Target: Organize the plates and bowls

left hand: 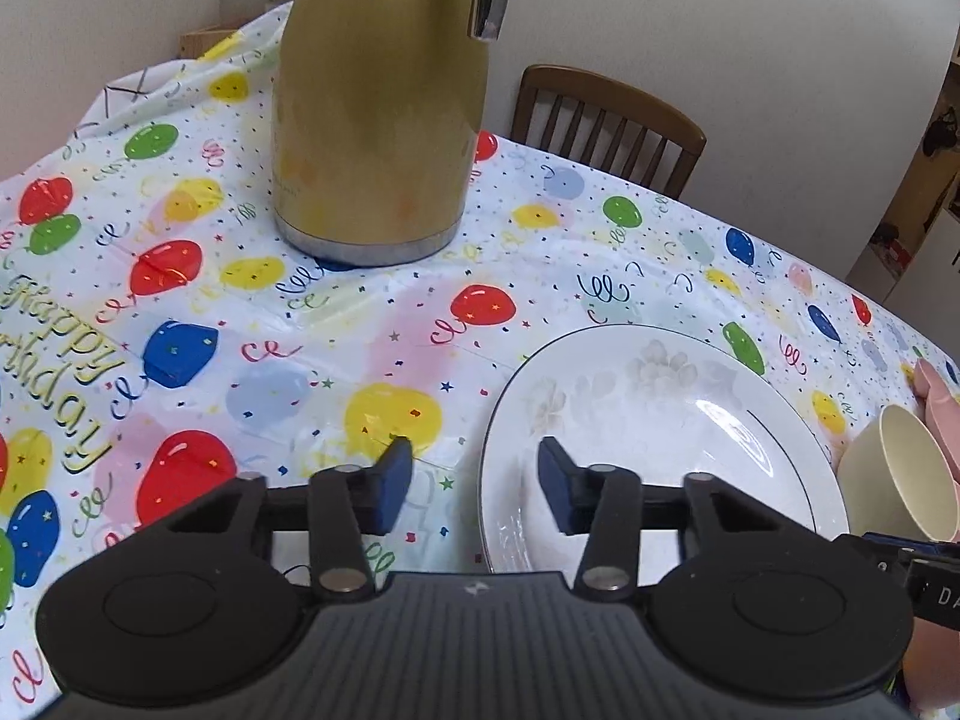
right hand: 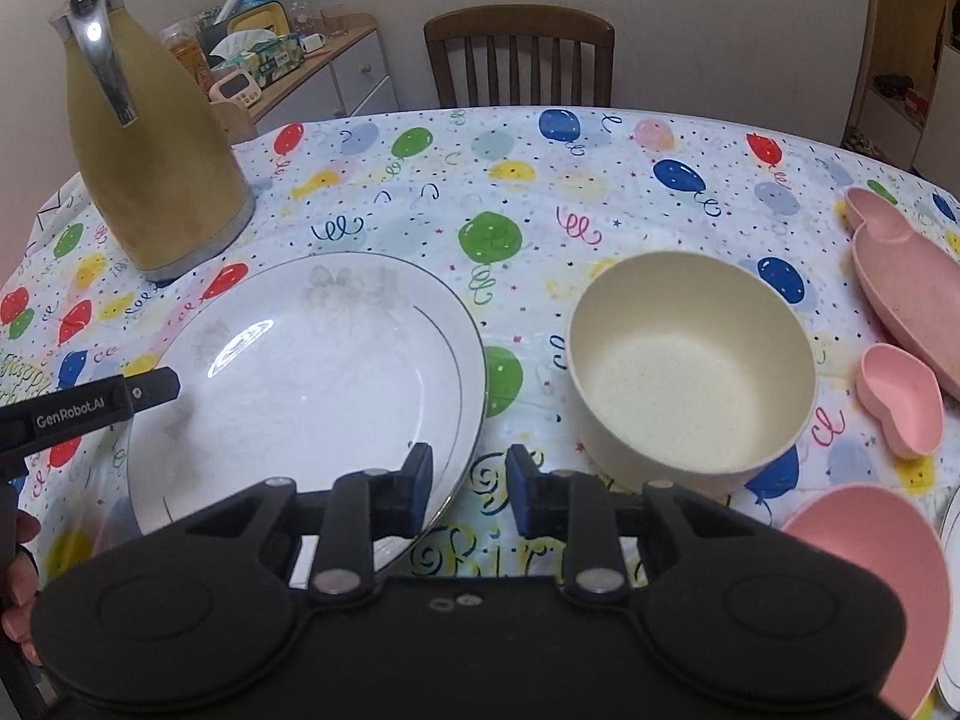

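A white floral plate [left hand: 660, 420] [right hand: 312, 384] lies on the balloon tablecloth. My left gripper [left hand: 474, 489] is open, its jaws straddling the plate's left rim. My right gripper [right hand: 468, 489] is open, its jaws straddling the plate's right rim. A cream bowl [right hand: 690, 366] [left hand: 906, 480] stands right of the plate. A pink bowl [right hand: 870, 570] sits at the near right. A pink divided dish [right hand: 912, 282] and a small pink dish [right hand: 900, 399] lie at the far right.
A tall gold thermos jug [left hand: 384, 108] [right hand: 150, 150] stands behind the plate on the left. A wooden chair [right hand: 519, 54] stands at the table's far edge. A cluttered side cabinet [right hand: 288, 66] is at the back left. A white plate's rim [right hand: 951, 600] shows at the right edge.
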Demonstrator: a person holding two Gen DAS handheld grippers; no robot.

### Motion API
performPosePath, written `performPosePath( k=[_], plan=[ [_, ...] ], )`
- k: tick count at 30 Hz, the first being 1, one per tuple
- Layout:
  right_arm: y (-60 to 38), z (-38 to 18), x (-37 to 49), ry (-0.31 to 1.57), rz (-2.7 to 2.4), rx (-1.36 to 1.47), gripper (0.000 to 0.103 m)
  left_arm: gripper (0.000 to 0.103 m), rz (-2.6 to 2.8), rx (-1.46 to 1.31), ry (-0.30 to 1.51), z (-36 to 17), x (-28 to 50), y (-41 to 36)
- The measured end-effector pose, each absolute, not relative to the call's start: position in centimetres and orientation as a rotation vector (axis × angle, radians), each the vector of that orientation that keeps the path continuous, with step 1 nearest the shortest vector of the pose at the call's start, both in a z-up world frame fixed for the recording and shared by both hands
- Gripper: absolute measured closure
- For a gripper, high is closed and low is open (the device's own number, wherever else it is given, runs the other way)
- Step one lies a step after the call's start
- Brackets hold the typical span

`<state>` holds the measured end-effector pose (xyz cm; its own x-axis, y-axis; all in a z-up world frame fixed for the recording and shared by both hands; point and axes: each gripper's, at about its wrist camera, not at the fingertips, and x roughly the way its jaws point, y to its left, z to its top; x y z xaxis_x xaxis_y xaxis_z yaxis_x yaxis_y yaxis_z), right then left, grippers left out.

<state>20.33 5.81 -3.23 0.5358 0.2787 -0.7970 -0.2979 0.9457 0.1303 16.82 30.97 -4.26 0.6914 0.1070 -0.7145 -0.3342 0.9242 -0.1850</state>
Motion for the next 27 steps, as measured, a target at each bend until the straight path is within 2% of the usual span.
performPosePath(
  k=[6,11,27],
  plan=[
    [6.0,-3.6,20.9,0.955,0.344,-0.009,0.093,0.075,0.203,-0.335,0.785,-4.7,17.3,30.9],
    [6.0,-3.7,21.0,0.939,0.343,-0.006,0.094,0.087,0.197,-0.333,0.779,-4.9,17.5,31.0],
    [5.8,-3.7,19.5,0.896,0.359,-0.063,0.095,0.09,0.179,-0.323,0.77,-4.8,16.2,30.8]
  ],
)
